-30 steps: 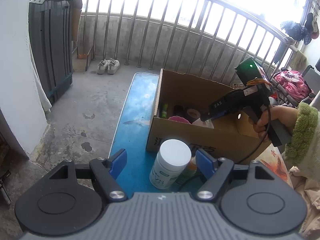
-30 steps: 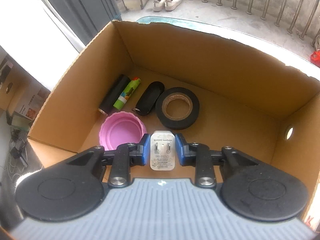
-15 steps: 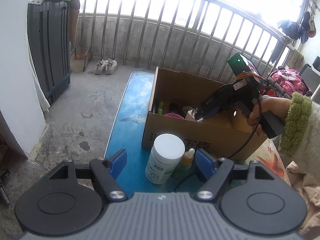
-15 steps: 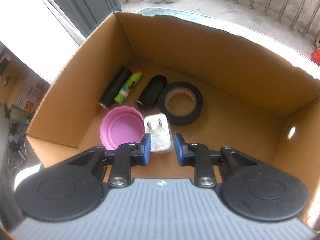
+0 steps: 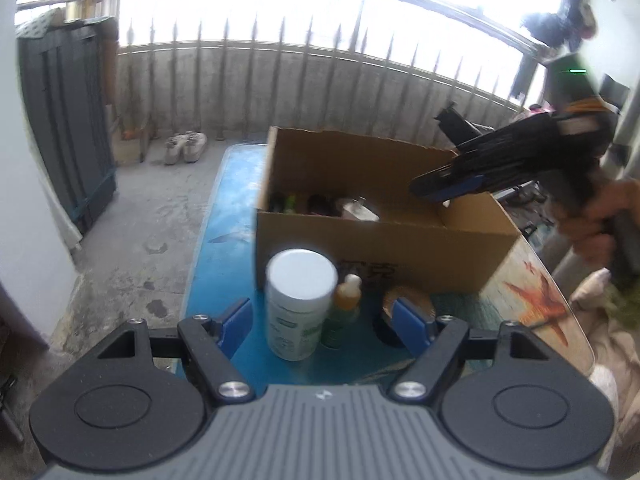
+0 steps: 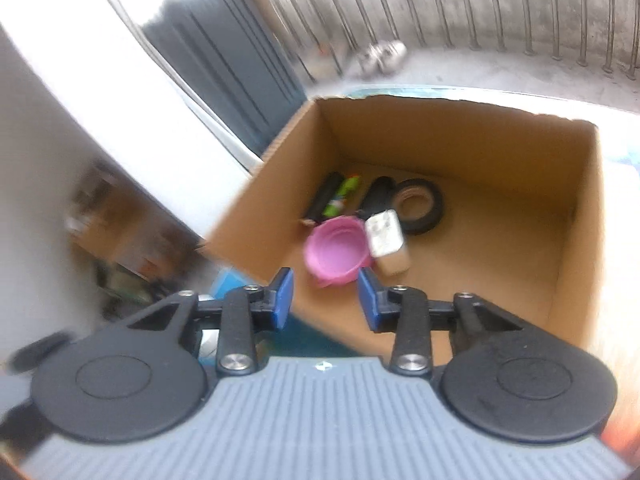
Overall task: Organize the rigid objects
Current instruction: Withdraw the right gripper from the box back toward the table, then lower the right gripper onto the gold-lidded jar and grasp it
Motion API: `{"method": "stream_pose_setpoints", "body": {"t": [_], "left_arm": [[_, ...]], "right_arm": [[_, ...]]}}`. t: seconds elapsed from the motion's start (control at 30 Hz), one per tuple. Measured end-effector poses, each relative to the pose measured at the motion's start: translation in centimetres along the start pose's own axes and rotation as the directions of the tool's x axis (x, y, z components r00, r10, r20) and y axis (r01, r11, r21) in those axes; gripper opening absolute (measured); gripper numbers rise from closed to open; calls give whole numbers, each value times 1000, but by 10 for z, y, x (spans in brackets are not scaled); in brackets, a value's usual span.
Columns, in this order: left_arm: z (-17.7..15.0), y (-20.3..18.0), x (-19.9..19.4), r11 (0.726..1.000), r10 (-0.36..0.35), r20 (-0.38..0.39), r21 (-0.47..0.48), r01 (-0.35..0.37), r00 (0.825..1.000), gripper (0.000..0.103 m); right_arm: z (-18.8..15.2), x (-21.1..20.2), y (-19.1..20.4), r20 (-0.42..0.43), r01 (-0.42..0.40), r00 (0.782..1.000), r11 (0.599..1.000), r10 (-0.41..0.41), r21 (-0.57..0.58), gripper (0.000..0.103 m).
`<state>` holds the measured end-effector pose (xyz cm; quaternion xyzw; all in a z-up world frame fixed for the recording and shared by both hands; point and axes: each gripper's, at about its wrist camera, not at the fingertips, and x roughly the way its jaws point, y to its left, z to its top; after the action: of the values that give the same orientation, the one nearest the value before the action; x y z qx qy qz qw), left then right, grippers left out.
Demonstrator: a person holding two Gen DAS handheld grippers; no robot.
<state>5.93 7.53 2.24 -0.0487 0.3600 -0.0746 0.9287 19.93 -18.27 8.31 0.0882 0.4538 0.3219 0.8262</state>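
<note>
Above the cardboard box (image 6: 452,144), we see the right gripper (image 6: 326,298) with nothing in it, jaws opening.

On the box floor we count a white charger (image 6: 384,232) lying beside a pink lid (image 6: 336,252), a black tape roll (image 6: 420,206), a green lighter (image 6: 342,196) and two dark items we can't identify. Left gripper (image 5: 324,320) has its fingers spread wide and gripping nothing; a white bottle (image 5: 300,300) stands upright between them on the blue table (image 5: 228,200), in front of the box. A small orange-capped bottle (image 5: 348,300) is just beside it, and a round brown-topped thing (image 5: 408,300) sits behind the right pad. Right-wrist view is blurred.
</note>
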Motion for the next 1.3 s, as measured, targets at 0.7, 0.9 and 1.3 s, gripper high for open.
{"method": "stream_pose_setpoints", "body": {"t": [0.7, 0.9, 1.3], "left_arm": [[-53, -97, 99, 928, 23, -18, 373, -14, 1000, 78], [-51, -106, 115, 930, 45, -34, 367, -29, 998, 78], [-56, -104, 134, 937, 55, -80, 350, -24, 995, 78]], "right_arm": [[-160, 2, -55, 161, 16, 985, 972, -55, 234, 45], [-138, 35, -70, 152, -24, 988, 972, -13, 236, 45], [-123, 65, -85, 124, -77, 991, 969, 48, 235, 38]]}}
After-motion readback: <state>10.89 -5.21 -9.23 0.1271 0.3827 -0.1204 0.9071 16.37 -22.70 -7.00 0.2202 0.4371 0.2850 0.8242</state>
